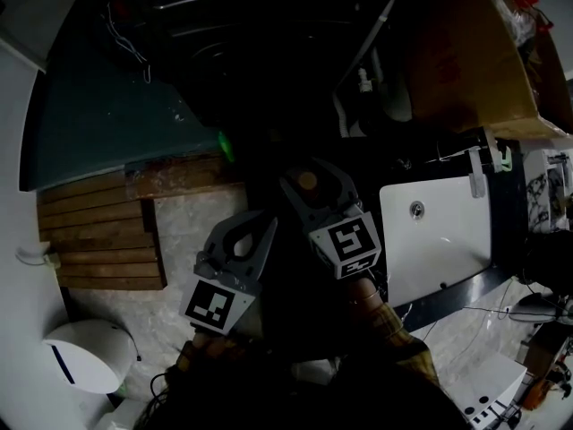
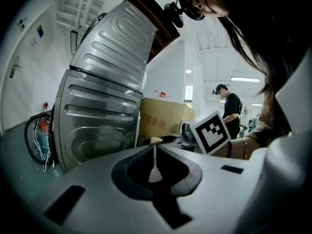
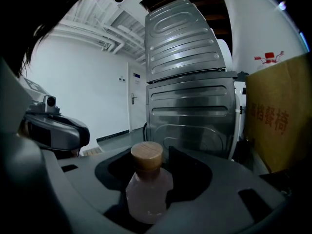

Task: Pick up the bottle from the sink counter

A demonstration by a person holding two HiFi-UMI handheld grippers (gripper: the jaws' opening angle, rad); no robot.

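A small clear bottle [image 3: 148,191] with a tan wooden cap [image 3: 146,155] stands upright between the jaws of my right gripper [image 3: 149,165], which is shut on its body. In the head view the tan cap [image 1: 307,182] shows at the tip of the right gripper [image 1: 309,176], held in the air left of the white sink [image 1: 439,231]. My left gripper [image 1: 255,227] hangs beside it at lower left. Its jaws meet on a thin slit with nothing between them, as the left gripper view shows for the left gripper [image 2: 155,152].
Stacked metal machines [image 3: 190,82] stand ahead, with a cardboard box [image 3: 282,121] to the right. On the floor lie a wooden slat mat [image 1: 98,231] and a white round bin [image 1: 85,352]. A person [image 2: 229,108] stands in the background.
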